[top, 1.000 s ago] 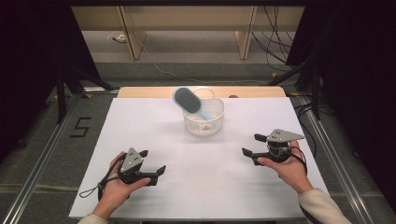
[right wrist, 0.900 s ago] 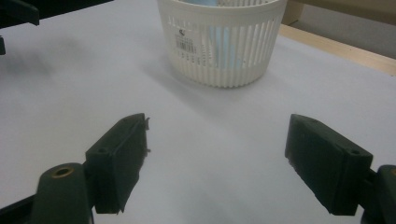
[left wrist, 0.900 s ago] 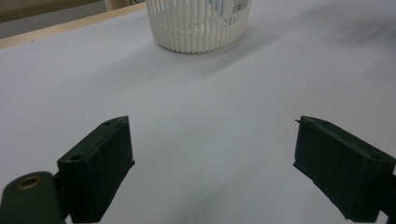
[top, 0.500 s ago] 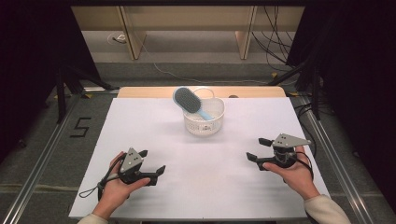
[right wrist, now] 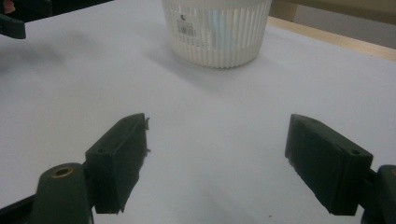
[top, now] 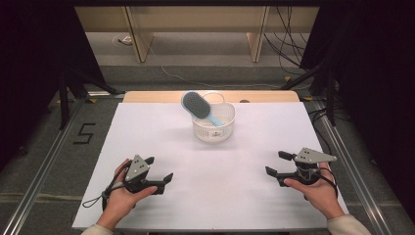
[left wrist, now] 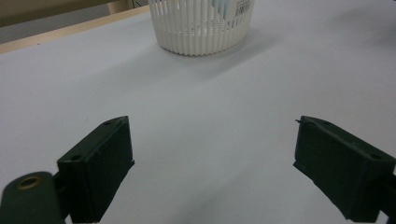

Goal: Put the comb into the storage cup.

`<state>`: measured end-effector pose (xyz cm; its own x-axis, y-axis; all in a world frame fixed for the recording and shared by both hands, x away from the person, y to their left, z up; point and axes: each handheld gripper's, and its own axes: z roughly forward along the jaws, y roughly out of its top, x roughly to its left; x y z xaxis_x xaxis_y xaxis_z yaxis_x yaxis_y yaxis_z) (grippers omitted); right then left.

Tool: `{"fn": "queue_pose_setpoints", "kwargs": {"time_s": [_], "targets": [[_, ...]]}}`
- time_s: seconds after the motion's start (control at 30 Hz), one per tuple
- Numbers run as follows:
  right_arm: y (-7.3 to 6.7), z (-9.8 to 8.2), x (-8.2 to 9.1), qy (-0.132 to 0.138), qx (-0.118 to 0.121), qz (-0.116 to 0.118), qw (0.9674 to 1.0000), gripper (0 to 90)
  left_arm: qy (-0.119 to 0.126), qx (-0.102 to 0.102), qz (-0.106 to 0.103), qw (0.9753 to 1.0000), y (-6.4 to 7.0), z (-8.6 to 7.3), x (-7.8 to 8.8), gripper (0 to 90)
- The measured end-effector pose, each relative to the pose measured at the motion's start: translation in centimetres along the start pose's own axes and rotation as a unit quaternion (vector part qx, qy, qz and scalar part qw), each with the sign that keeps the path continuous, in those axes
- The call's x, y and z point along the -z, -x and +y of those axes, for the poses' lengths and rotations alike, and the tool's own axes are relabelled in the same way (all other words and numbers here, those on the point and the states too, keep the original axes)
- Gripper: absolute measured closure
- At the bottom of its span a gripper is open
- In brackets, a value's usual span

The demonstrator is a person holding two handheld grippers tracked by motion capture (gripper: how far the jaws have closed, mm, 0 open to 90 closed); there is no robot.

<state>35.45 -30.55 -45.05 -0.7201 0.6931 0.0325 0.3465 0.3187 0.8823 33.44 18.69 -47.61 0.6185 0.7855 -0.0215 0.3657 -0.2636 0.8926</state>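
Big white table [top: 210,196] fills the middle of the high view. White basket [top: 213,122] sits top middle w/ a blue hairbrush [top: 198,105] leaning in it, head sticking out upper left. Left gripper [top: 159,170] is bottom left, right gripper [top: 275,163] bottom right, both well apart from the basket. Gripper views show jaws wide open, holding nothing. There the basket top is cut off; brush is just a blue blur thru the slats [right wrist: 219,28]
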Motion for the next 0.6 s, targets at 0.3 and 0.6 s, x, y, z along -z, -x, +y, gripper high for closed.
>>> {"fn": "queue_pose_setpoints", "kwargs": {"time_s": [0.3,0.6], "targets": [[-0.02,-0.47,0.23,0.001,-0.003,-0.002,1.0000,21.8,-0.001,0.000,0.000,1.0000,-0.04,-0.03,0.00,10.8],[0.12,-0.35,0.30,0.010,-0.003,0.002,0.9999,21.9,0.000,0.003,0.000,1.0000,-0.07,-0.03,-0.08,11.1]]}}
